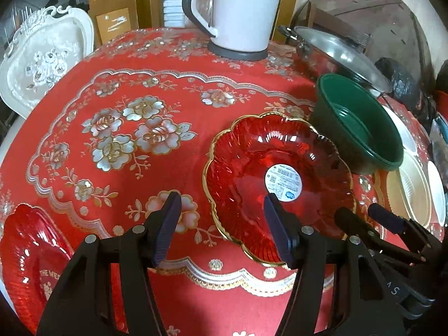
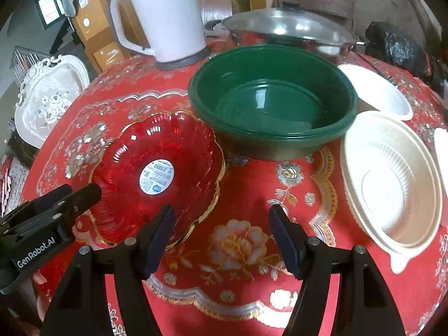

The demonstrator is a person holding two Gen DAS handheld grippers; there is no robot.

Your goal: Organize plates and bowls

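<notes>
A red glass bowl with a gold scalloped rim and a round white sticker [image 1: 268, 179] [image 2: 159, 173] sits on the red floral tablecloth. A dark green plastic bowl [image 1: 361, 128] [image 2: 271, 109] stands just behind it. White plastic bowls [image 2: 392, 184] [image 1: 414, 190] lie to the right. A red ribbed plate [image 1: 30, 254] lies at the near left. My left gripper [image 1: 221, 226] is open and empty over the red bowl's near left rim. My right gripper [image 2: 222, 236] is open and empty above the cloth, just right of the red bowl.
A white jug [image 1: 240, 11] [image 2: 165, 16] stands at the back. A steel pot with a lid [image 1: 336, 56] [image 2: 288, 28] is behind the green bowl. An ornate white tray [image 1: 42, 61] [image 2: 50, 95] leans past the table's left edge.
</notes>
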